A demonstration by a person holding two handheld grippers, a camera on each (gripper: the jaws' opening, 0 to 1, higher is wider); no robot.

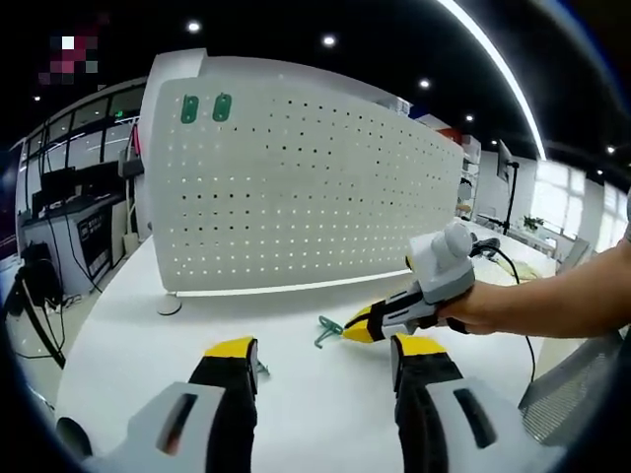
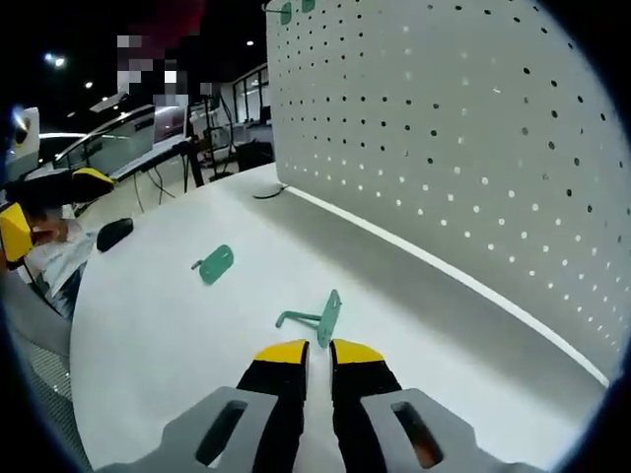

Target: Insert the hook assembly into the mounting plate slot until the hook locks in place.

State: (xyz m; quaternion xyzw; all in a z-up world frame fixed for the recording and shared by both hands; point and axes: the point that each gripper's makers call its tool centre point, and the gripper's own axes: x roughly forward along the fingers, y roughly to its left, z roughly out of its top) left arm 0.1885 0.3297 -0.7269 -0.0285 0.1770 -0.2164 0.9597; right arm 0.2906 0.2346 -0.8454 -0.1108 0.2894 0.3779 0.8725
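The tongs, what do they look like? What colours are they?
Both tongs have black jaws with yellow tips on pale grey bodies. The left tongs show dark slots with a bit of orange. The right tongs look the same, and carry a white box on top, seen in the left gripper view. The arm shows no sleeve.

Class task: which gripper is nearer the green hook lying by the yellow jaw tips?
Right. The right gripper has its tips at the green hook; the left gripper hangs back, open, apart from it.
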